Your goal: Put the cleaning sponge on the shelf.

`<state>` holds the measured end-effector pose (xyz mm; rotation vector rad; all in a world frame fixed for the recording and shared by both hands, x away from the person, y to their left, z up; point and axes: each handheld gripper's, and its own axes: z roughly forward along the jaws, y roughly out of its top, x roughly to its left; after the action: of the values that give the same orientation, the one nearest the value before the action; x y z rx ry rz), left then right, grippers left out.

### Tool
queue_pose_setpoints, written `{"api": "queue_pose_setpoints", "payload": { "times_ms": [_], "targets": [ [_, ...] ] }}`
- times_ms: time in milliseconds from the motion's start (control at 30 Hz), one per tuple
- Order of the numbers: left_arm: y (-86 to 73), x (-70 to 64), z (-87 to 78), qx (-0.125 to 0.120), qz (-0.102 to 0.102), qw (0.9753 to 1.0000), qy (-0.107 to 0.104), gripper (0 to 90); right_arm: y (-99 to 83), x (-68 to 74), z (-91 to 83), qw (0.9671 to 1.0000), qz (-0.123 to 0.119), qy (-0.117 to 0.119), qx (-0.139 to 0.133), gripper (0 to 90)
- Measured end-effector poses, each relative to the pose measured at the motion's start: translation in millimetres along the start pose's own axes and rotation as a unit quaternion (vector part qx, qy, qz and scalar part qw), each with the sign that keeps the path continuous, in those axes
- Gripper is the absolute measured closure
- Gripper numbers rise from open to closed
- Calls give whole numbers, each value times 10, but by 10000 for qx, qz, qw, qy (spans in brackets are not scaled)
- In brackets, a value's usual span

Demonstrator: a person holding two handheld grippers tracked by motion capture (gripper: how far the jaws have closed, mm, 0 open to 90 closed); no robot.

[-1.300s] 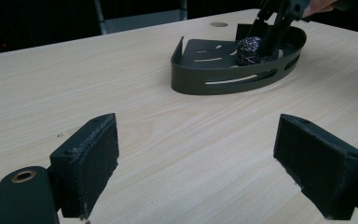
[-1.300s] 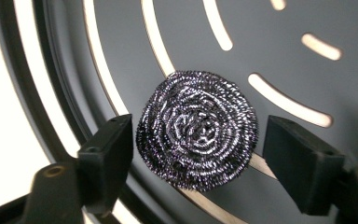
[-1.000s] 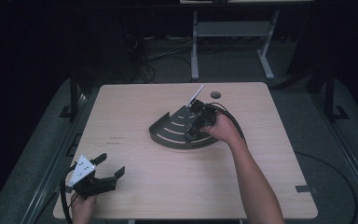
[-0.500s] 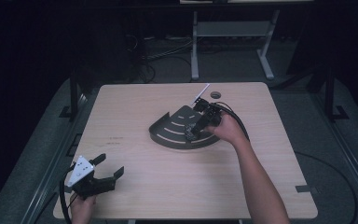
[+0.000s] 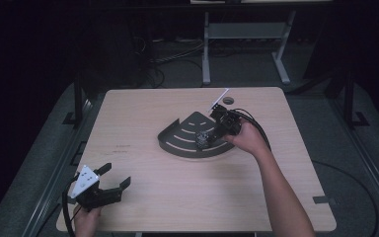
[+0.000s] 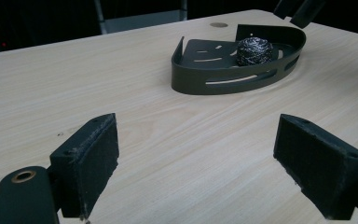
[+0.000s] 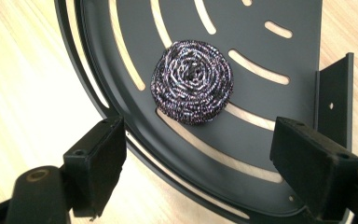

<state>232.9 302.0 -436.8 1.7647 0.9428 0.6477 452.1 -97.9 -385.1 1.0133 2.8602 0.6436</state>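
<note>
Scourer (image 7: 192, 82) lies in tray (image 7: 270, 28), right gripper (image 7: 205, 163) spread above.

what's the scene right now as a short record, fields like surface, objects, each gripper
surface: light wood table
tray: dark quarter-round slotted tray, low rim, flat on the table near its middle
scrubber: coiled steel-wool ball lying inside the tray, free of both grippers
right gripper: right gripper open, above the tray's rim, jaws on either side of the view below the scrubber, not touching it
left gripper: left gripper open, holding nothing, near the table's front left corner, pointed toward the tray
</note>
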Motion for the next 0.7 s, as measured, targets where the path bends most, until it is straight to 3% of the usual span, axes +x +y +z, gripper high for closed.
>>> {"api": "queue_pose_setpoints", "payload": {
  "times_ms": [700],
  "targets": [
    [-2,-10,18,41,26,10000,-17,132,-213,9,-113,10000,61,33,-62,179]
  ]
}}
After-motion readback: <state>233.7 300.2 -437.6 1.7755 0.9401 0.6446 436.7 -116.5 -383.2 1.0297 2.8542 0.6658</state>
